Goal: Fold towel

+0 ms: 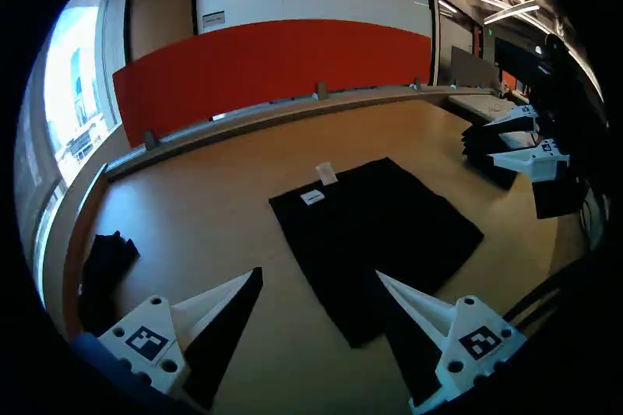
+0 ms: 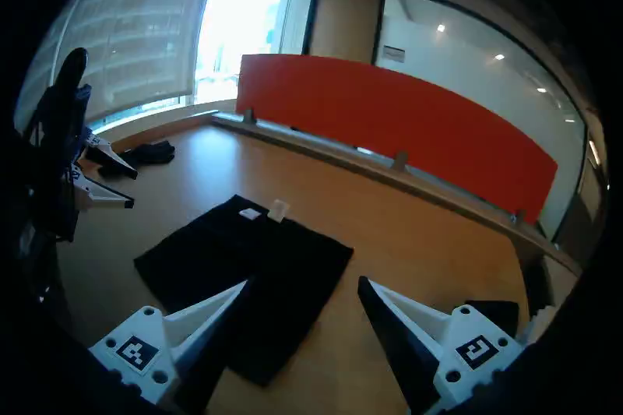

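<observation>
my left gripper (image 1: 318, 273) and right gripper (image 2: 304, 282) hang released; the flat black cloth towel (image 1: 374, 236) looks soft and limp, so i'd pinch near corners

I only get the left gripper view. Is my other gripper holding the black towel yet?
Observer: No. In the right gripper view the right gripper is open, nothing between its fingers; the black towel lies flat on the table under and ahead of them.
Operator: What does my left one look like from there?
Observer: The left gripper shows at that view's left edge, open, held off to the towel's side.
Operator: What's behind it?
Observer: A pale slatted blind, lit from outside.
</observation>
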`<state>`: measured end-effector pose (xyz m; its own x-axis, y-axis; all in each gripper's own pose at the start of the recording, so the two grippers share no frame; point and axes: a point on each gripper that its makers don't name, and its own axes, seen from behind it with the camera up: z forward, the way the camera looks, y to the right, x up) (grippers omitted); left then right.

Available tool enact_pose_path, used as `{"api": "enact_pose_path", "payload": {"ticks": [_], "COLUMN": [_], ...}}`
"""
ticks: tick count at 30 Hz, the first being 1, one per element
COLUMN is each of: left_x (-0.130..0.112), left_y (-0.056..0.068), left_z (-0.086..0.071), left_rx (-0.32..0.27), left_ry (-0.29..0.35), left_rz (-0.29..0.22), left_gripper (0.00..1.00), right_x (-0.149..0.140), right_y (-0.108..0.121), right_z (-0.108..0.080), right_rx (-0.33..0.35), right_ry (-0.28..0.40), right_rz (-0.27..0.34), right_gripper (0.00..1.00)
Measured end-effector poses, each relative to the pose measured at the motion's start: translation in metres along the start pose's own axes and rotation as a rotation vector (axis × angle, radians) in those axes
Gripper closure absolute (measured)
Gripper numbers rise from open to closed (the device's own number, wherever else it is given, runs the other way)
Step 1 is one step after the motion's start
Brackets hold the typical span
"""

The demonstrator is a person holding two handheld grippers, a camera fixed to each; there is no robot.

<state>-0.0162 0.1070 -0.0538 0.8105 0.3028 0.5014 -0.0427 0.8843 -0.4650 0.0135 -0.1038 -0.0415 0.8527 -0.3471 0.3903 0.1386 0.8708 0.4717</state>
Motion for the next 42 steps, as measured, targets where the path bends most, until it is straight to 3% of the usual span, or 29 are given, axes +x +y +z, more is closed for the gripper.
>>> {"api": "enact_pose_path", "payload": {"ticks": [15,30,42], "left_x": [-0.062,-0.093,-0.109], "left_y": [0.017,0.039,0.048], "left_z": [0.021,0.030,0.033], "left_rx": [-0.040,-0.102,-0.131], "left_ry": [-0.126,-0.206,-0.254], "left_rz": [0.043,0.053,0.057], "left_gripper": [0.03,0.03,0.03], "right_x": [-0.061,-0.111,-0.132], "right_y": [-0.020,-0.037,-0.041], "right_z": [0.014,0.016,0.013], "right_rx": [0.044,0.082,0.094], "right_ry": [-0.102,-0.196,-0.237], "right_rz": [-0.008,-0.005,0.003], "right_gripper": [0.00,0.00,0.00]}}
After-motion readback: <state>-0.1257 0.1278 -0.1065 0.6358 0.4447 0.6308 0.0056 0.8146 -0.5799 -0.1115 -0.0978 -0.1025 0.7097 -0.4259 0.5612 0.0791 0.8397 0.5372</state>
